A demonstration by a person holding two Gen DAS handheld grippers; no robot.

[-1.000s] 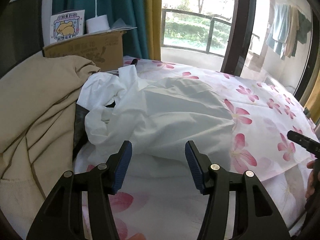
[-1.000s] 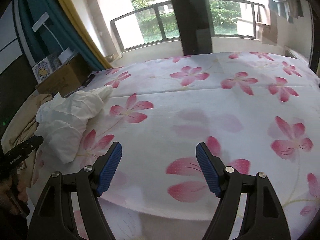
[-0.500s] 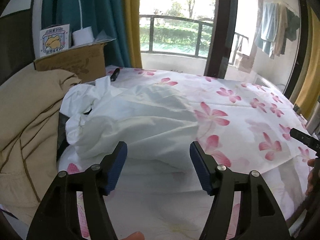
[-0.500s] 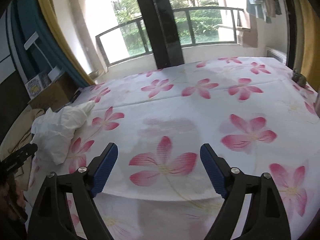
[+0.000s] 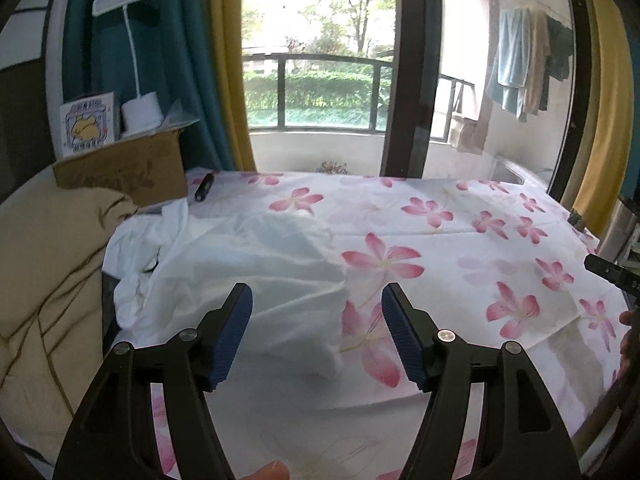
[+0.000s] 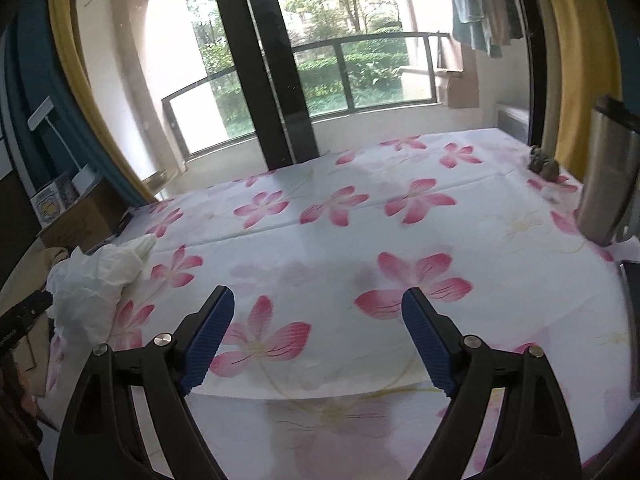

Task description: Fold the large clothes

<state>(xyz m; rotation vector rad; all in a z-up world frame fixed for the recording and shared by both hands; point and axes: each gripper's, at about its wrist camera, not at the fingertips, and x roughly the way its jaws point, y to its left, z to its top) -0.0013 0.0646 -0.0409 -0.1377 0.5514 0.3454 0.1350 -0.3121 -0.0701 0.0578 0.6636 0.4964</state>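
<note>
A crumpled white garment (image 5: 240, 264) lies bunched on the left part of a table under a white cloth with pink flowers (image 5: 460, 248). It also shows at the left in the right wrist view (image 6: 96, 284). My left gripper (image 5: 316, 332) is open and empty, above the near edge of the garment. My right gripper (image 6: 318, 340) is open and empty over the bare flowered cloth (image 6: 360, 240), well to the right of the garment.
A beige fabric pile (image 5: 48, 280) lies left of the garment. A cardboard box (image 5: 124, 172) with a lamp and a card stands at the back left, a black pen-like object (image 5: 204, 188) beside it. A steel flask (image 6: 608, 176) stands at the right edge. Windows and curtains are behind.
Both grippers have drawn back and tilted up, so more of the window and table shows. The garment lies as before. Both grippers stay open.
</note>
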